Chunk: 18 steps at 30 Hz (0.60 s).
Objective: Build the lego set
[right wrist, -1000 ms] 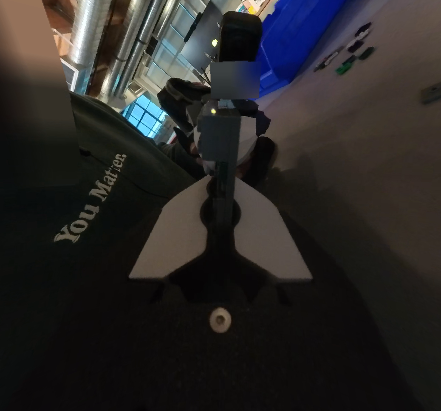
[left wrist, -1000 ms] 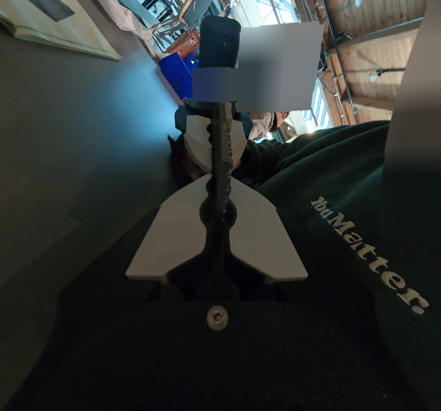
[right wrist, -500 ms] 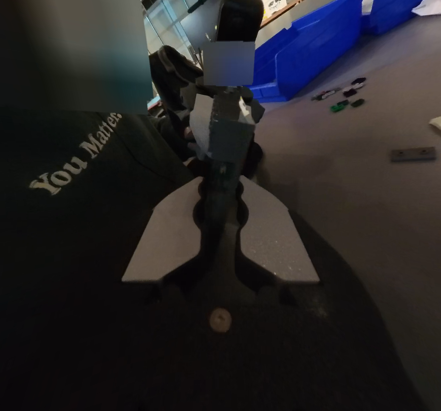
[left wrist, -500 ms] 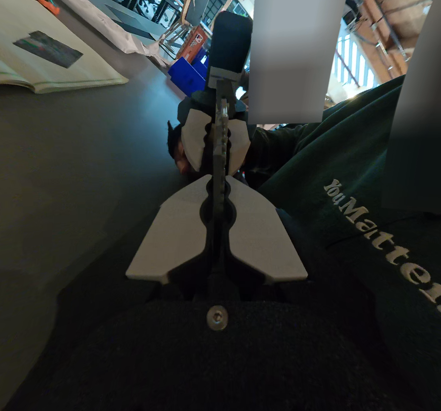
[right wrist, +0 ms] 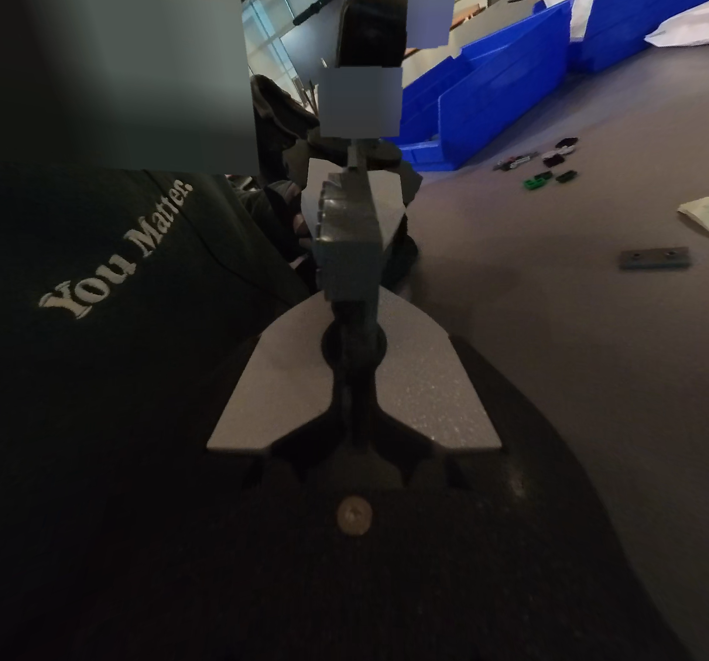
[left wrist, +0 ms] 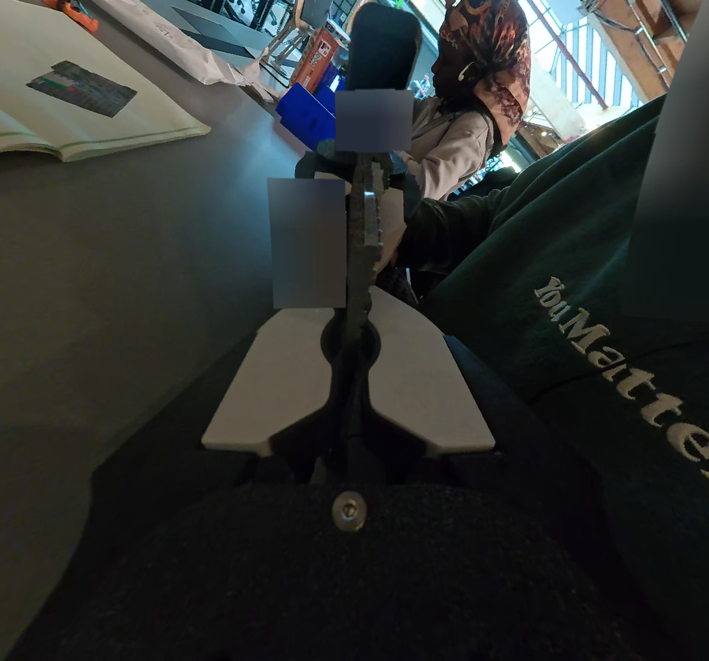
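Note:
A dark grey lego assembly point(left wrist: 364, 228) is held in the air between both grippers, edge-on with its studs showing. My left gripper point(left wrist: 355, 308) is shut on its near end. My right gripper point(left wrist: 391, 216) faces it from the far end. In the right wrist view the right gripper point(right wrist: 355, 305) is shut on the same grey assembly point(right wrist: 349, 236), whose broad stepped face shows. The left gripper point(right wrist: 355, 197) grips its far end. Both hover over the grey table point(right wrist: 556, 335), close to a dark green sweater point(right wrist: 115, 259).
An open instruction booklet point(left wrist: 76, 78) and an orange and teal lego piece point(left wrist: 69, 5) lie at the far left. Blue bins point(right wrist: 498, 82), several small loose lego pieces point(right wrist: 537, 170) and a flat grey plate point(right wrist: 648, 259) lie on the table. A person point(left wrist: 460, 136) sits behind. Only a small space, under 4 cm, lies between the two pairs of fingers.
Both grippers have rolled together with the assembly, so the table now looks more level. The assembly's broad face has turned toward the right wrist camera. Both stay shut on it.

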### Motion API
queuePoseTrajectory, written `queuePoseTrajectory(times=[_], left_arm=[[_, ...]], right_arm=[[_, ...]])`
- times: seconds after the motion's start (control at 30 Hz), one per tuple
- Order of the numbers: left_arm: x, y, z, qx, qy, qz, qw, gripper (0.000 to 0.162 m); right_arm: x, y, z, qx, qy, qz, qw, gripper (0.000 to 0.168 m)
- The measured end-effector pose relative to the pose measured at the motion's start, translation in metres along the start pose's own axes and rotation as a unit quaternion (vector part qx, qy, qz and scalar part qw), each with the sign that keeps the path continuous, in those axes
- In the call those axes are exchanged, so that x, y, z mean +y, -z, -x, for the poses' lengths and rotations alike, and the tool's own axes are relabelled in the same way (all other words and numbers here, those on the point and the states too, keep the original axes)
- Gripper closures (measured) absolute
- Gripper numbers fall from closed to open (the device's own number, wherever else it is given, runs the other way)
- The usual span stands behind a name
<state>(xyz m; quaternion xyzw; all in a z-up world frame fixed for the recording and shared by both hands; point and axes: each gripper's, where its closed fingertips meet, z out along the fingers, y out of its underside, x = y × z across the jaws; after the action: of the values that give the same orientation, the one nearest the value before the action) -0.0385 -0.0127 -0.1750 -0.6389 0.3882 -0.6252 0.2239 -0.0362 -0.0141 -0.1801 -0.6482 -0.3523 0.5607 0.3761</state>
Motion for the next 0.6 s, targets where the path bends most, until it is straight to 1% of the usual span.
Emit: queuePoseTrajectory(times=[0.03,0.43,0.53,0.6], left_arm=[[0.0,0.0,0.0,-0.001,-0.003,0.001,1.0,0.157],[0.001,0.002,0.001,0.004,-0.009,0.001,1.0,0.156],[0.0,0.001,0.004,0.003,0.005,-0.008,1.0,0.157],[-0.003,0.004,0.009,-0.005,0.024,-0.026,0.999,0.155]], right_arm=[[0.0,0.0,0.0,-0.002,-0.006,-0.002,1.0,0.161],[0.001,-0.002,-0.001,-0.023,-0.07,0.006,0.997,0.161],[0.001,-0.003,-0.005,-0.035,-0.126,0.006,0.991,0.161],[-0.001,-0.002,-0.008,-0.047,-0.183,0.002,0.982,0.161]])
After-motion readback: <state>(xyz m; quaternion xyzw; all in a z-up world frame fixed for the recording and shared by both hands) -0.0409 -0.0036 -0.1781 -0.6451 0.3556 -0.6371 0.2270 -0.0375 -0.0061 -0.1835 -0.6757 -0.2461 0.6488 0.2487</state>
